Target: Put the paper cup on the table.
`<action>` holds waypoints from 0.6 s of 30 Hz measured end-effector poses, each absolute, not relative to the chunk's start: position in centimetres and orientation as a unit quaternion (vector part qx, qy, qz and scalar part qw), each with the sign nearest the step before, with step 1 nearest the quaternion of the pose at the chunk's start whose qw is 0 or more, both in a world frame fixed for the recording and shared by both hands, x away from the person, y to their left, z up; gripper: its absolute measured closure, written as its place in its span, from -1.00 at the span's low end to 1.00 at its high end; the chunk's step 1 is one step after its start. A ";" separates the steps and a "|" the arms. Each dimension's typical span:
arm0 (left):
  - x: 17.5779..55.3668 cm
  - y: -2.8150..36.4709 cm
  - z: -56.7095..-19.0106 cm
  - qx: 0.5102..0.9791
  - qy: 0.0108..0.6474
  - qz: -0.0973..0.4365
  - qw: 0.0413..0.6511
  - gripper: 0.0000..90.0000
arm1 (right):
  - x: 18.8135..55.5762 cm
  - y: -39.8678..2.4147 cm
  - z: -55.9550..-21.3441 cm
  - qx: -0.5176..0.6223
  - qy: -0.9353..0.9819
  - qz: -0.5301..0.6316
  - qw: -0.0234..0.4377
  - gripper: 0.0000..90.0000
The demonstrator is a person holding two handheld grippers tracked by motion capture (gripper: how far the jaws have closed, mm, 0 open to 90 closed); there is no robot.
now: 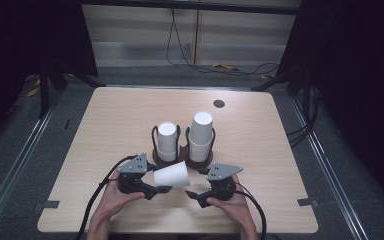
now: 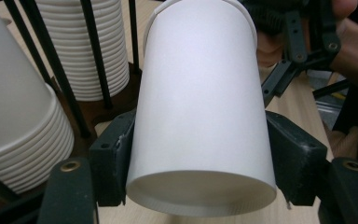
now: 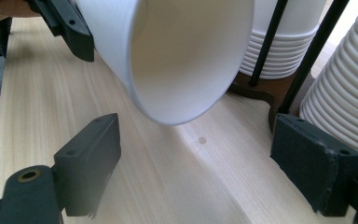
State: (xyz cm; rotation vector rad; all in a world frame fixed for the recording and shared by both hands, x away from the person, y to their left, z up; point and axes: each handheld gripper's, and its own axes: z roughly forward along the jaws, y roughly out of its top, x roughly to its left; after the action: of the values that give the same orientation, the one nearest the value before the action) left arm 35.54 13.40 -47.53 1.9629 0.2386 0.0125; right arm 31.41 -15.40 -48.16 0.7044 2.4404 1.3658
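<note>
High view: left gripper (image 1: 161, 189) grasping paper cup (image 1: 172, 175), held sideways.
Right gripper (image 1: 194, 196) released, jaws spread, beside the cup's mouth.

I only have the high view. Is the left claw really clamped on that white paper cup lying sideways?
Observer: Yes, the left claw has its pads pressed on both sides of the white paper cup, near its base.
Operator: Where does its mouth point?
Observer: Toward the right claw; that view shows the cup empty inside.
Operator: Right claw touching it?
Observer: No, it is open, with light wooden table between its pads.
</note>
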 end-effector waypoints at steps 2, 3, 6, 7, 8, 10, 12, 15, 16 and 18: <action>35.5 13.4 -47.6 0.825 0.099 0.000 0.556 -0.29 | 31.3 -15.6 -48.3 0.246 0.835 0.475 0.129 -0.66; 35.5 13.3 -47.7 0.822 0.097 0.000 0.561 -0.29 | 31.3 -15.8 -48.4 0.248 0.832 0.481 0.126 -0.67; 35.4 13.3 -48.0 0.816 0.101 -0.005 0.570 -0.29 | 31.3 -16.0 -48.3 0.246 0.826 0.492 0.126 -0.68; 35.4 13.3 -48.1 0.813 0.104 -0.006 0.572 -0.29 | 31.3 -16.0 -48.2 0.246 0.823 0.496 0.124 -0.69; 35.4 13.4 -48.2 0.813 0.102 -0.007 0.574 -0.29 | 31.3 -16.0 -48.1 0.245 0.821 0.501 0.123 -0.69; 35.3 13.5 -48.3 0.808 0.102 -0.012 0.580 -0.29 | 31.3 -16.1 -48.0 0.244 0.816 0.509 0.120 -0.70; 35.3 13.5 -48.4 0.808 0.100 -0.013 0.580 -0.29 | 31.3 -16.1 -47.9 0.244 0.814 0.514 0.120 -0.70; 35.2 13.4 -48.3 0.804 0.099 -0.017 0.586 -0.29 | 31.4 -16.1 -47.8 0.239 0.801 0.538 0.109 -0.70; 35.2 13.4 -48.4 0.800 0.100 -0.019 0.591 -0.29 | 31.4 -16.1 -47.8 0.240 0.799 0.541 0.107 -0.70; 35.2 13.4 -48.3 0.804 0.097 -0.020 0.587 -0.29 | 31.5 -16.1 -47.6 0.236 0.795 0.549 0.104 -0.70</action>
State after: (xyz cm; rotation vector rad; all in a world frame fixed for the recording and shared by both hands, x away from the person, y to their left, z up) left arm 35.23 13.39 -48.34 1.8730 0.2260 -0.0461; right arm 31.46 -16.13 -47.65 0.6972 2.3442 1.6210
